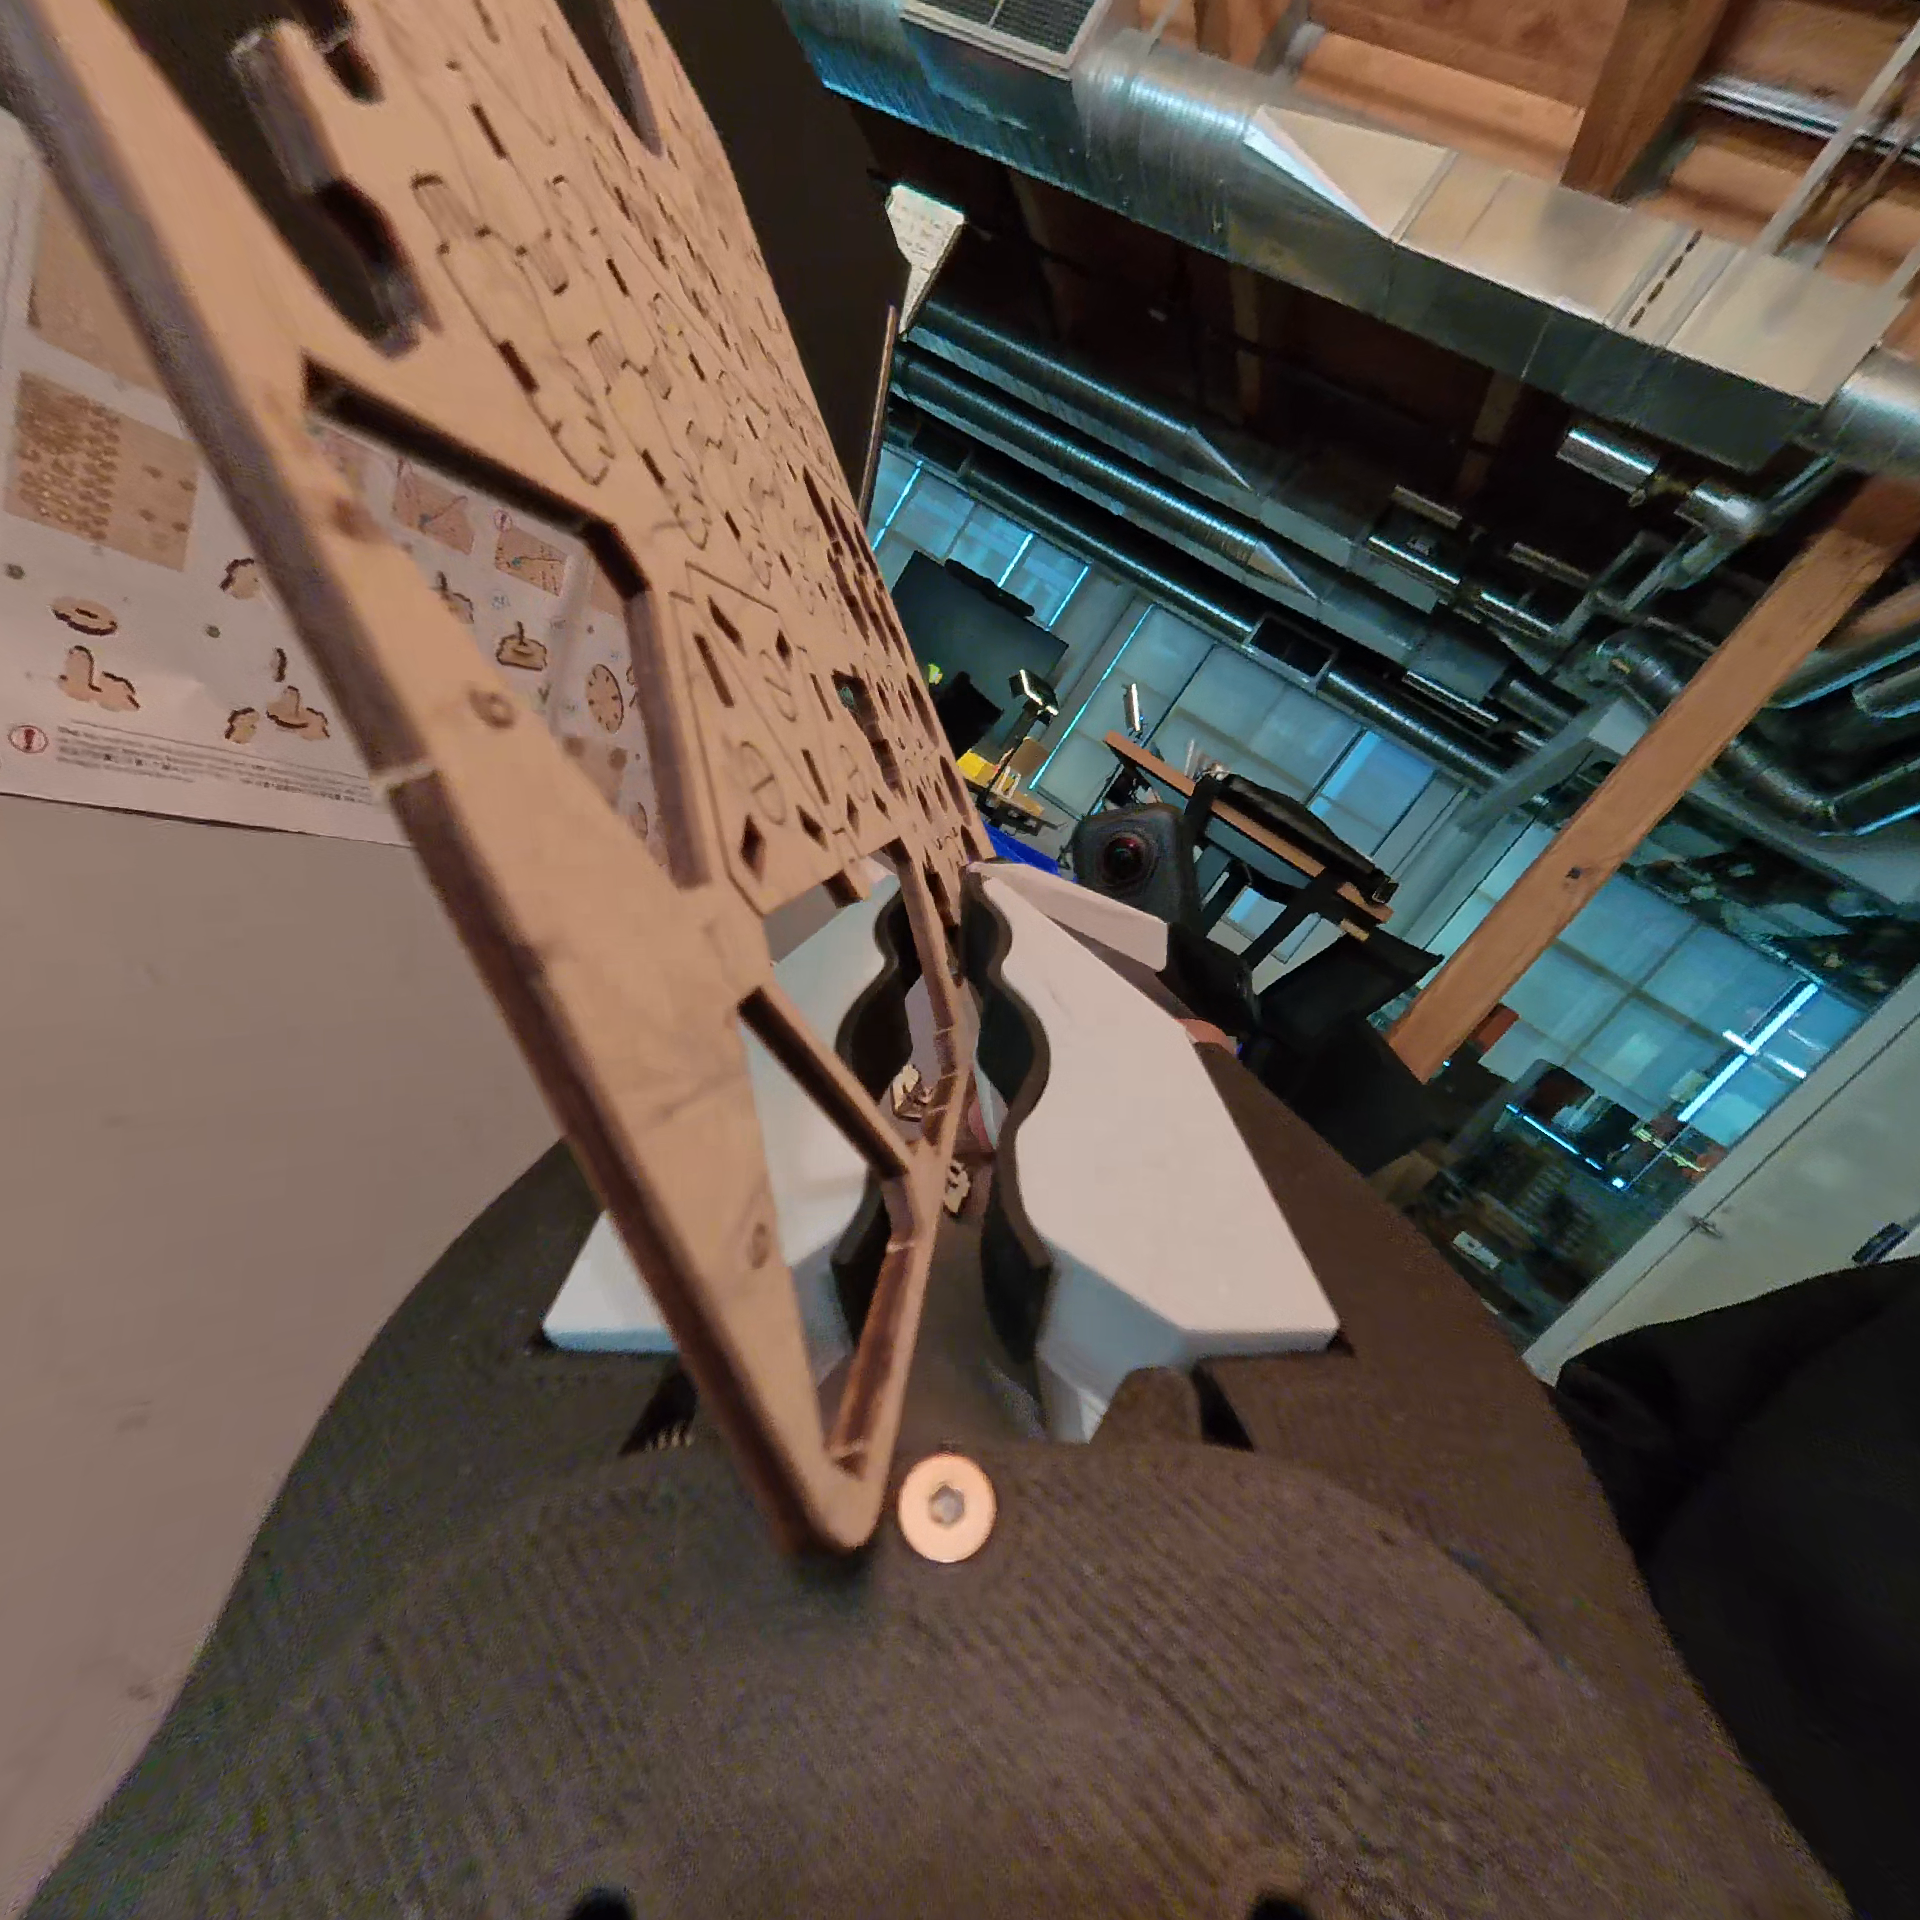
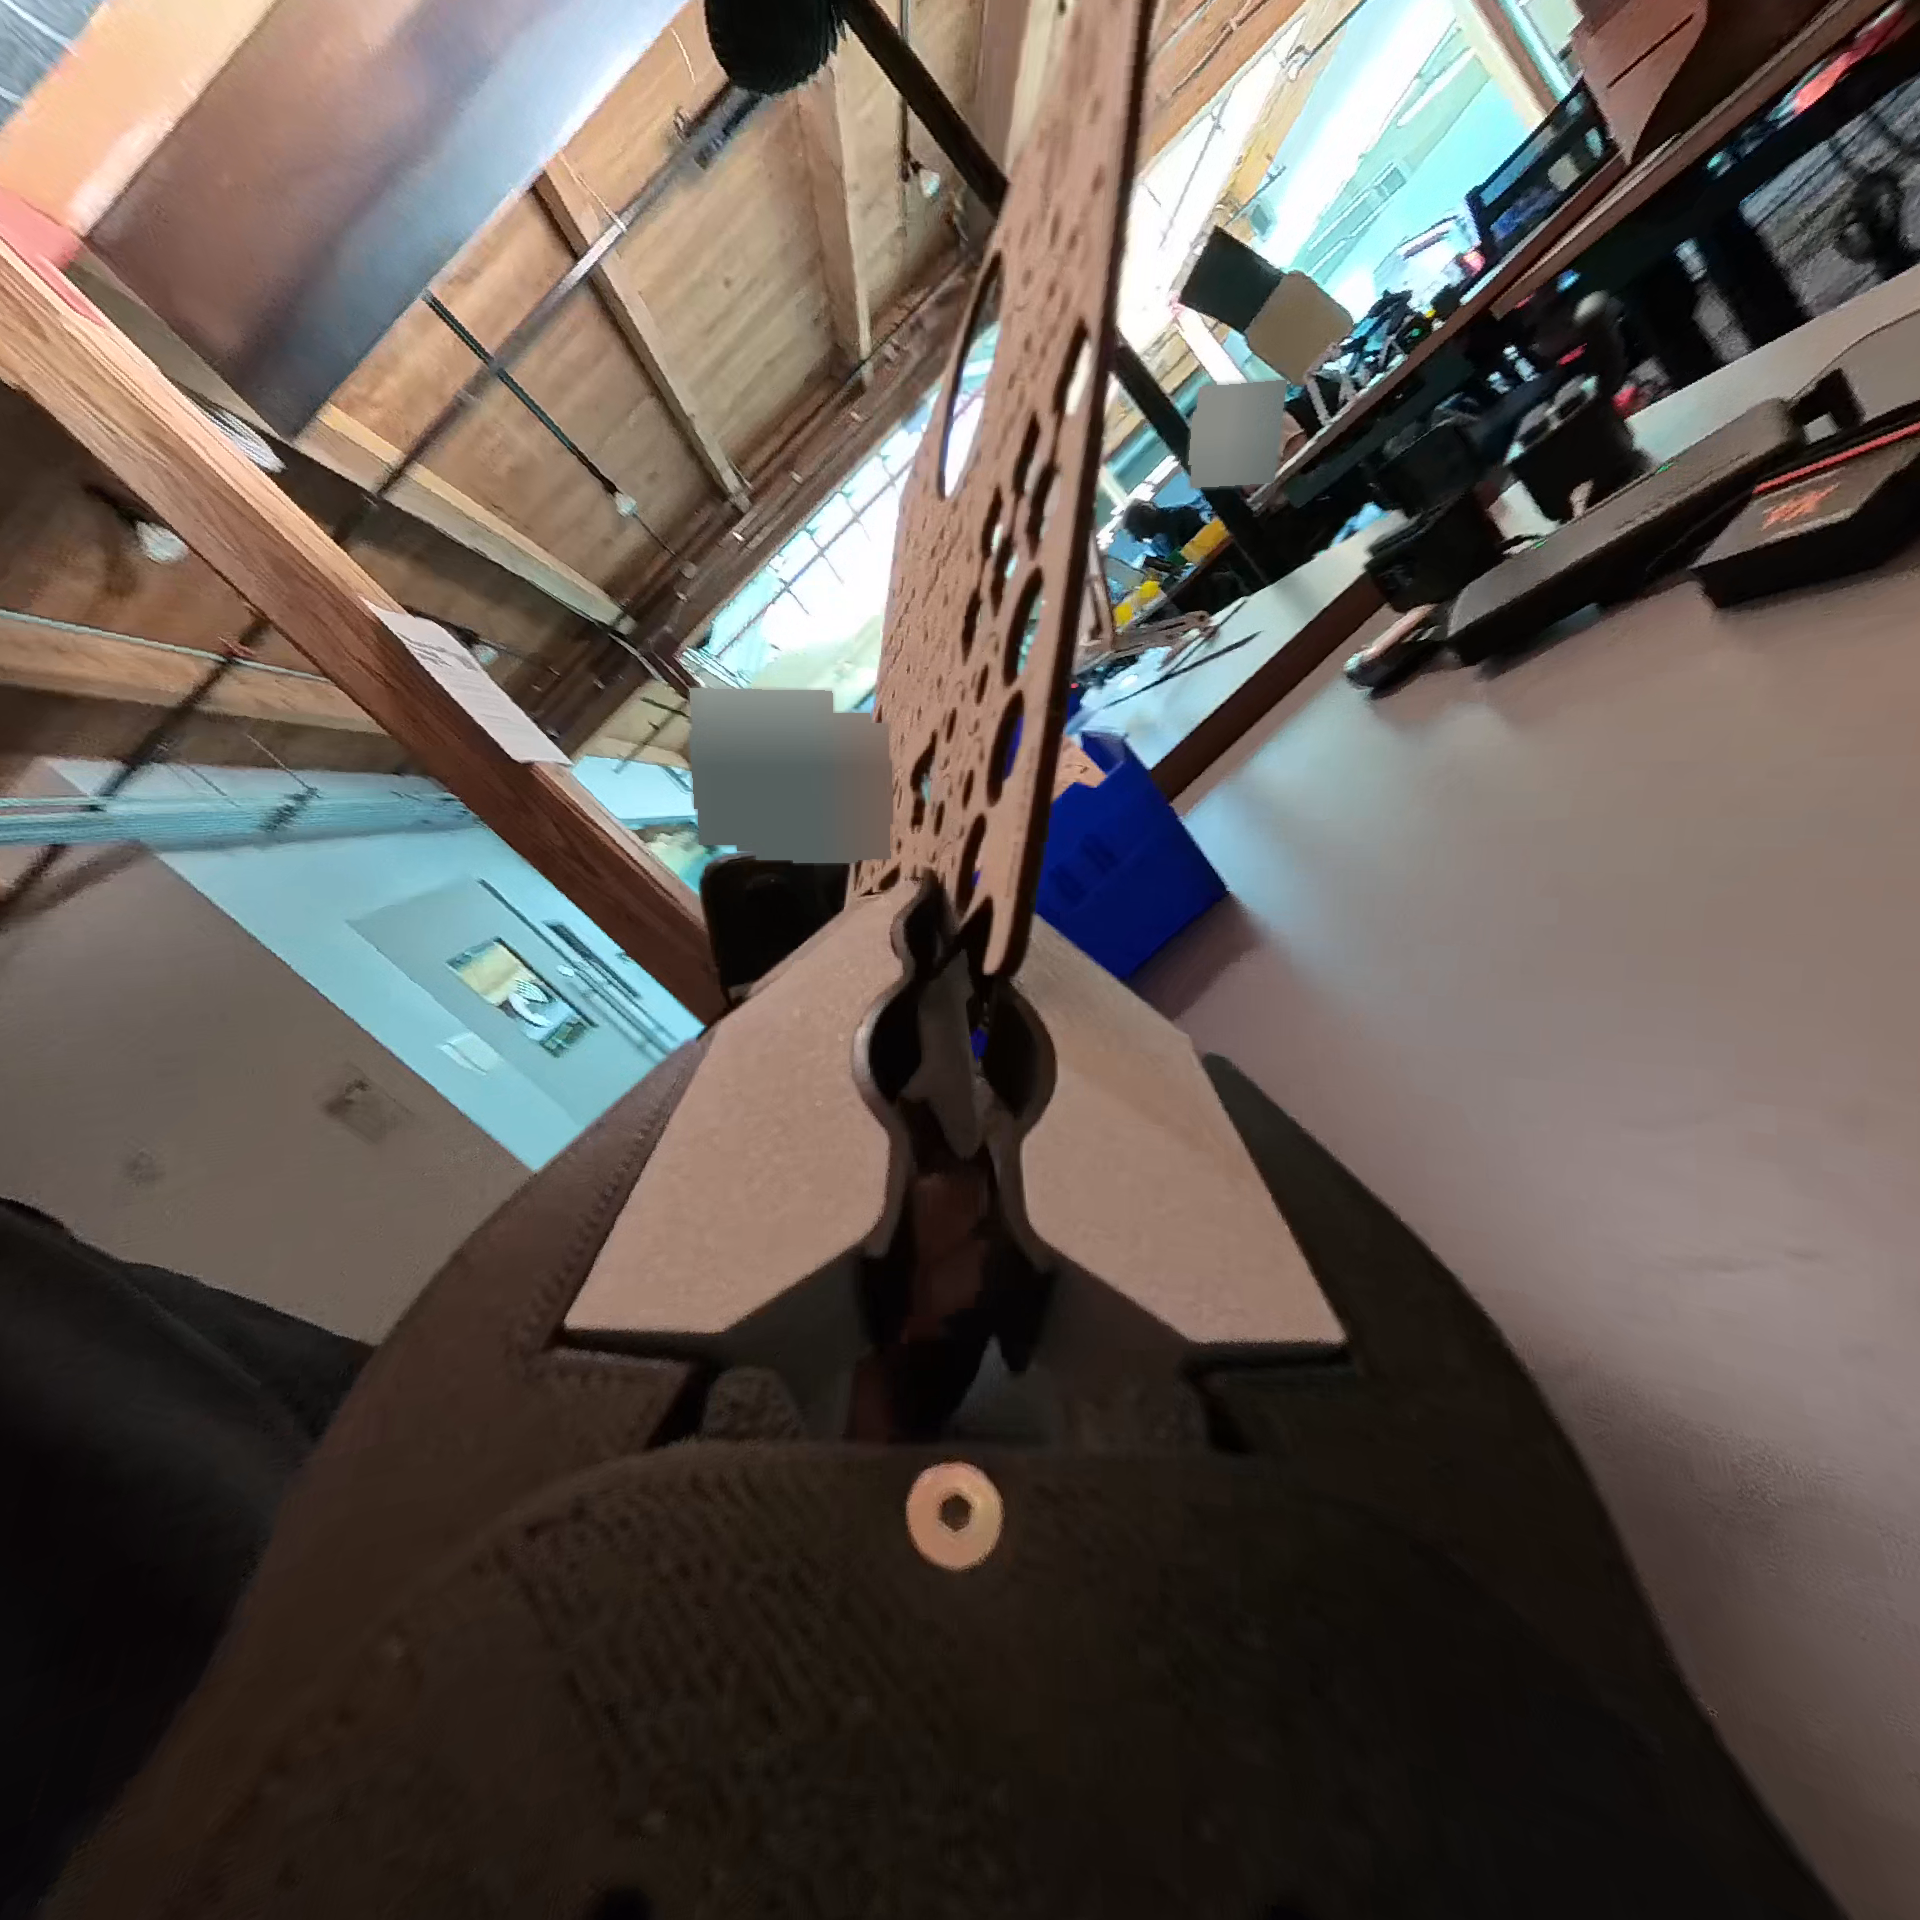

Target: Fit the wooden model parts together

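One laser-cut plywood sheet point(image 1: 582, 436) stood clamped between two grippers, the left gripper point(image 1: 940, 925) and the right gripper point(image 2: 951, 940). One printed instruction sheet point(image 1: 114, 582) lay on one grey table point(image 1: 208, 1091). There was one blue bin point(image 2: 1127, 862), one round-lensed camera point(image 1: 1122, 857), and two black boxes point(image 2: 1829, 520) on the table.

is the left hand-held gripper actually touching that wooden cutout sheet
Touching. The left wrist view shows the left hand-held gripper closed on the wooden sheet, whose thin edge runs between its dark pads.
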{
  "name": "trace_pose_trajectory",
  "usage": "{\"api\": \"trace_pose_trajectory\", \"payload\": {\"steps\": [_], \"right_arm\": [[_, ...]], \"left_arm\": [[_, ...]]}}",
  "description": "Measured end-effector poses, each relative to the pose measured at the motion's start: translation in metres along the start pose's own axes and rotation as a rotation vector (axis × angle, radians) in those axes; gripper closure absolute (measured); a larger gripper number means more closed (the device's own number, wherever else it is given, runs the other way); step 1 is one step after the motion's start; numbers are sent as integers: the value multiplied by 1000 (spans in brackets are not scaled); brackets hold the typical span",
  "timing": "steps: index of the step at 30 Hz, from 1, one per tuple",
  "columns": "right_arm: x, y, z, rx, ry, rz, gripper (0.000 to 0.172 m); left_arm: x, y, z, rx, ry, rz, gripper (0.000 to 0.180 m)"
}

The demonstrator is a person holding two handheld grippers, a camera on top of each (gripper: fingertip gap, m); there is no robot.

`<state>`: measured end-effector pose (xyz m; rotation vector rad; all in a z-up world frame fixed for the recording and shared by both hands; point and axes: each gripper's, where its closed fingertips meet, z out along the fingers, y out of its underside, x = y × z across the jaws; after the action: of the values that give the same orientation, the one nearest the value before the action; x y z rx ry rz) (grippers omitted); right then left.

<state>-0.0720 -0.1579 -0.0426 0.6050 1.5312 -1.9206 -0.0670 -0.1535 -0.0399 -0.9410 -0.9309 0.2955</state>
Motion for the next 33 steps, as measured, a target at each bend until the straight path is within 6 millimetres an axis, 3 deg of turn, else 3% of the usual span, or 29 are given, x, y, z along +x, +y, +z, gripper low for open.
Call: {"api": "trace_pose_trajectory", "payload": {"steps": [12,14,15,17,20,23,28,33], "right_arm": [[-1,-3,2,45,37,-96,164],[2,-2,3,56,25,-36,160],[5,-2,3,57,19,16,155],[8,-5,1,63,-4,110,128],[11,-8,-4,65,6,107,124],[13,-15,-9,70,57,13,124],[22,-44,-32,149,128,-77,113],[9,-21,-28,-23,49,-87,118]], "left_arm": [[2,-3,-1,23,23,-4,177],[2,-4,-2,32,23,0,179],[1,-4,-2,22,12,27,180],[3,-2,-1,5,5,71,178],[3,-3,-2,16,33,23,179],[0,-6,-5,33,54,-22,179],[2,-4,-4,10,90,-36,180],[3,9,2,-82,88,-11,180]]}}
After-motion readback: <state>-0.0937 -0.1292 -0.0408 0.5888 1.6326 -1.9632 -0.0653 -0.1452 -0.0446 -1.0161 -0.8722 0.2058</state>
